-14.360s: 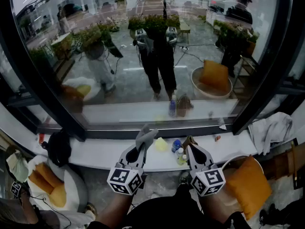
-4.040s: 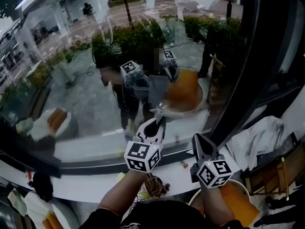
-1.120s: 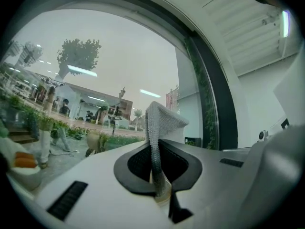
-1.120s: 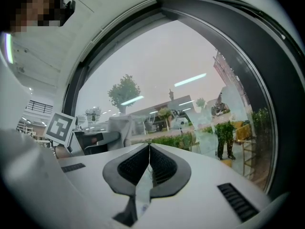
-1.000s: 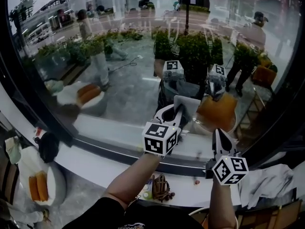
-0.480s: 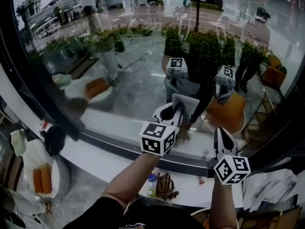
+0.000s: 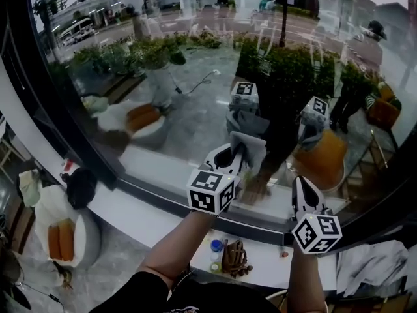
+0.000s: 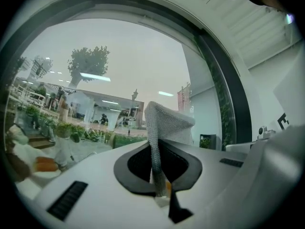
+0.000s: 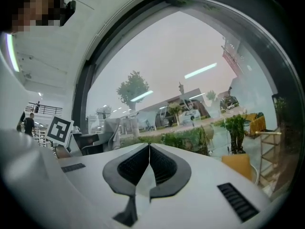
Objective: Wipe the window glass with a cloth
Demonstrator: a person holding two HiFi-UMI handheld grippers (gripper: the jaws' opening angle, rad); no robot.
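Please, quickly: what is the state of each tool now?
Left tool: closed on the grey woven cloth.
Right tool: closed, holding nothing.

A pale grey cloth with a fine woven texture. The left gripper and right gripper are white with black jaw linings, and each carries a white cube printed with black square markers. The window frame is black and the sill white. Near left, orange cushions rest on white (a bottle nearby has a blue cap).
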